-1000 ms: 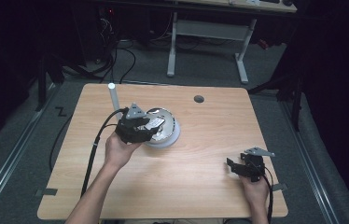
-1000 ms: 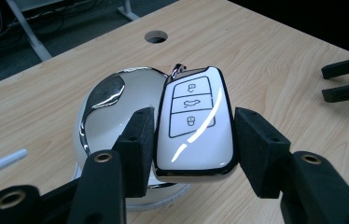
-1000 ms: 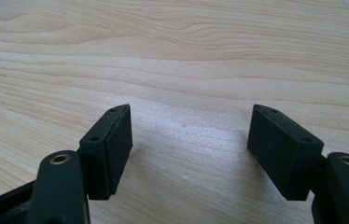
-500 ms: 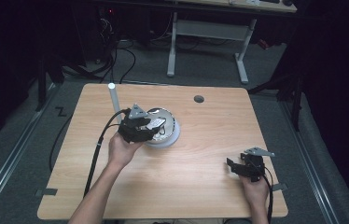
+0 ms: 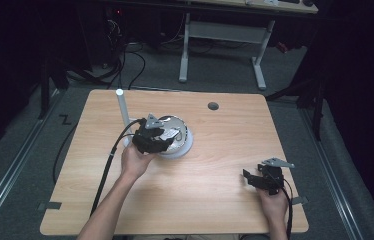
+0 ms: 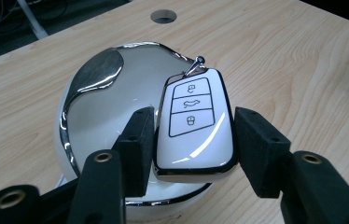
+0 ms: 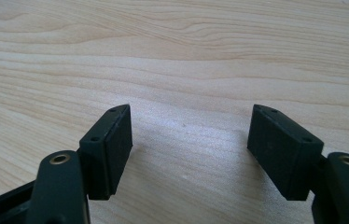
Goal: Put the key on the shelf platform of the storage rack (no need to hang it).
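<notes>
A white car key fob (image 6: 196, 130) with three buttons and a chrome edge is clamped between the pads of my left gripper (image 6: 193, 140). It hangs just over a white bowl with a chrome rim (image 6: 107, 93). From above, the left gripper (image 5: 157, 140) sits over the left side of that bowl (image 5: 184, 146) near the table's middle. My right gripper (image 5: 252, 177) rests low at the front right, jaws open over bare wood (image 7: 191, 140), with nothing between them.
A white upright post (image 5: 122, 107) stands just behind and left of the bowl. A round cable hole (image 5: 213, 106) lies in the tabletop behind it. The wooden table (image 5: 215, 200) has bare wood between the two hands.
My left gripper has sunk a little toward the bowl, still holding the key fob. The right gripper has stayed put.
</notes>
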Demonstrator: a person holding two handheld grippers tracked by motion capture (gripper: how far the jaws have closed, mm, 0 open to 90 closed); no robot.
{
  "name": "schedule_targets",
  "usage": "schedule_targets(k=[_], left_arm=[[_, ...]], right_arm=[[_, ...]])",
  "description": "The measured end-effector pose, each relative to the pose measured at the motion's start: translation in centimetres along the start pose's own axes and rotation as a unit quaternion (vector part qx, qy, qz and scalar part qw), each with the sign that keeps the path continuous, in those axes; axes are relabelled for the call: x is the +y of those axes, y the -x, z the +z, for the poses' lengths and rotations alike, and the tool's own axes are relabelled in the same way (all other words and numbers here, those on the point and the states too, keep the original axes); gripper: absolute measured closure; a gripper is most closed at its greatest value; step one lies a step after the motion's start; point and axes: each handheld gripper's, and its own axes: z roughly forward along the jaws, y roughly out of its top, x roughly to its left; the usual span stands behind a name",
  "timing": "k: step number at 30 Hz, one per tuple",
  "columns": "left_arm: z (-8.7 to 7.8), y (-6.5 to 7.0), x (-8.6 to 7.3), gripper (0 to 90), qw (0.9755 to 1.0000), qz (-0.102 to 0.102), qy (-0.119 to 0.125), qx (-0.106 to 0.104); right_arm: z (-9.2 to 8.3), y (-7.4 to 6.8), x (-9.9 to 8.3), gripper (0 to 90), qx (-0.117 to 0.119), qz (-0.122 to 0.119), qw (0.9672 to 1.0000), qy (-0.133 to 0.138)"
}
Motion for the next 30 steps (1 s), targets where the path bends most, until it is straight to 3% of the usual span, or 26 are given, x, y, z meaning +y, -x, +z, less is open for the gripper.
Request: schedule_targets(k=[9,30], left_arm=[[1.3,-0.2,-0.5,50.2,0.9999,-0.008,-0.010,0.004],[3.3,-0.1,-1.0,50.1,0.9986,-0.005,-0.044,0.028]], right_arm=[[0.0,0.0,0.0,31.2,0.001,0.000,1.0000,0.000],[0.0,0.0,0.0,31.2,0.001,0.001,1.0000,0.000]])
